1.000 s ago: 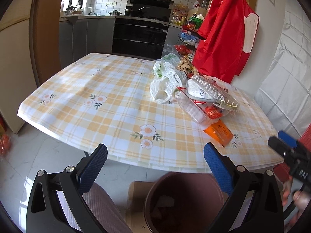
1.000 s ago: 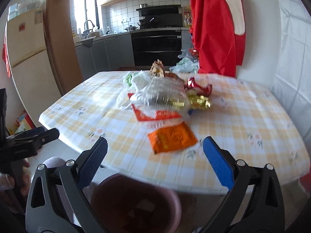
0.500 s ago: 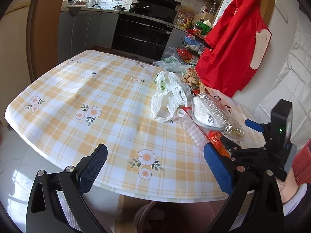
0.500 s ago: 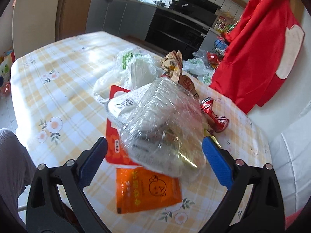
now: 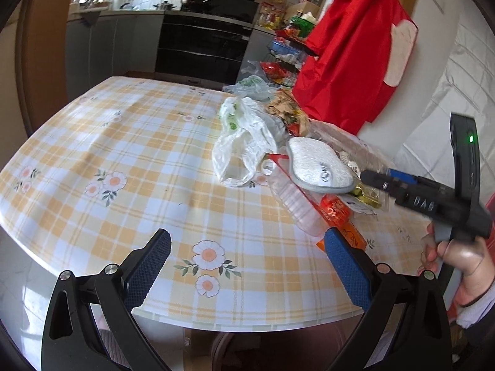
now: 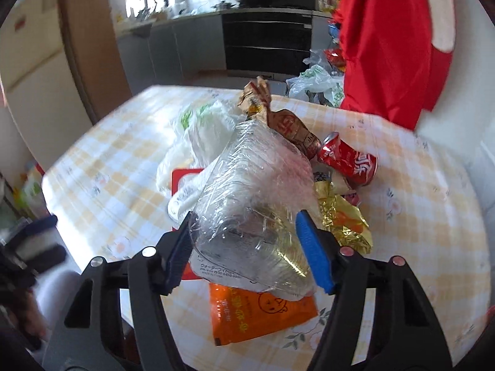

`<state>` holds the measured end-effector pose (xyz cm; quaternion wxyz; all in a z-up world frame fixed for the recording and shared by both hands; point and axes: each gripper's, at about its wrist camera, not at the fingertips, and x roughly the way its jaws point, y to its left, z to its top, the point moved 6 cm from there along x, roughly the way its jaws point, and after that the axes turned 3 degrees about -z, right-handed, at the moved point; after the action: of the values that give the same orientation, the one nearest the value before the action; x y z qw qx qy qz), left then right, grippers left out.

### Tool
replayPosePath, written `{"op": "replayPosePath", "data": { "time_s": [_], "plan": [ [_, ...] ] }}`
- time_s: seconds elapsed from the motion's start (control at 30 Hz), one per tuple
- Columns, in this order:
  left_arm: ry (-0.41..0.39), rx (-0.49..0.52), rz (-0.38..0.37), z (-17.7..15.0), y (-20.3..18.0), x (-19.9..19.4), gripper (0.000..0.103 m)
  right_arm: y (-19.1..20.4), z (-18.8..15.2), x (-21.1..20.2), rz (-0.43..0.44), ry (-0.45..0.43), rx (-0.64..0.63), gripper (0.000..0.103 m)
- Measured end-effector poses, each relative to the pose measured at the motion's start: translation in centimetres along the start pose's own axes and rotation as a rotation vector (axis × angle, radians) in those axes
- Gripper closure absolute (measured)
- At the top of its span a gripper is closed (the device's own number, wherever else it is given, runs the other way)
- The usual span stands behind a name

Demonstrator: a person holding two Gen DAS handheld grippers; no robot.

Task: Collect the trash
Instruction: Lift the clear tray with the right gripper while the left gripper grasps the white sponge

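A pile of trash lies on the checked tablecloth (image 5: 123,160). My right gripper (image 6: 247,247) has its blue fingers on either side of a crumpled clear plastic container (image 6: 253,185), which fills the gap; both pads appear to touch it. Under it lie an orange packet (image 6: 260,312) and a red-and-white wrapper (image 6: 182,179). A red can (image 6: 349,160), gold foil (image 6: 340,216), a brown wrapper (image 6: 278,120) and a white plastic bag (image 5: 244,142) lie around it. My left gripper (image 5: 244,266) is open and empty above the table's near edge.
A brown bin (image 5: 278,352) stands on the floor below the table's near edge. A red apron (image 5: 355,49) hangs on the wall at the right. Another plastic bag (image 6: 315,83) sits at the table's far edge. Kitchen counters and an oven are behind.
My right gripper moved forward over the pile and narrowed its fingers around the clear plastic container. My left gripper rose and moved forward over the table's edge, staying open.
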<state>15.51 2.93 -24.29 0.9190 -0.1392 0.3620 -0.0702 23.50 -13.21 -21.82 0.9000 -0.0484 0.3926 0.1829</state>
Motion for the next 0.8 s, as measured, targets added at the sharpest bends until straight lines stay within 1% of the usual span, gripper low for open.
{"op": "replayPosePath", "data": {
  "time_s": [0.1, 0.2, 0.3, 0.37, 0.5, 0.63, 0.73, 0.8],
  "plan": [
    [0.01, 0.008, -0.034, 0.0, -0.9, 0.5, 0.006, -1.5, 0.3, -1.1, 0.041, -0.024, 0.094, 0.045],
    [0.02, 0.028, -0.056, 0.0, -2.0, 0.9, 0.008, -3.1, 0.2, -2.1, 0.058, -0.059, 0.178, 0.046],
    [0.029, 0.05, -0.064, 0.1, -2.8, 1.3, 0.009, -5.0, -0.4, -3.0, 0.048, -0.095, 0.239, 0.046],
    [0.035, 0.072, -0.067, 0.2, -3.4, 1.6, 0.009, -6.2, -1.0, -3.2, 0.052, -0.092, 0.282, 0.046],
    [0.052, 0.112, -0.078, 0.6, -4.6, 2.6, 0.009, -7.5, -2.0, -2.8, 0.065, -0.081, 0.304, 0.046],
    [0.063, 0.179, -0.081, 1.7, -6.1, 4.0, 0.009, -8.4, -2.3, -3.3, 0.093, -0.112, 0.363, 0.047],
    [0.073, 0.21, -0.082, 3.0, -7.1, 5.1, 0.009, -9.5, -2.5, -4.0, 0.111, -0.147, 0.426, 0.048],
    [0.091, 0.235, -0.072, 4.0, -7.8, 6.4, 0.009, -10.2, -2.8, -4.3, 0.133, -0.164, 0.475, 0.052]
  ]
}}
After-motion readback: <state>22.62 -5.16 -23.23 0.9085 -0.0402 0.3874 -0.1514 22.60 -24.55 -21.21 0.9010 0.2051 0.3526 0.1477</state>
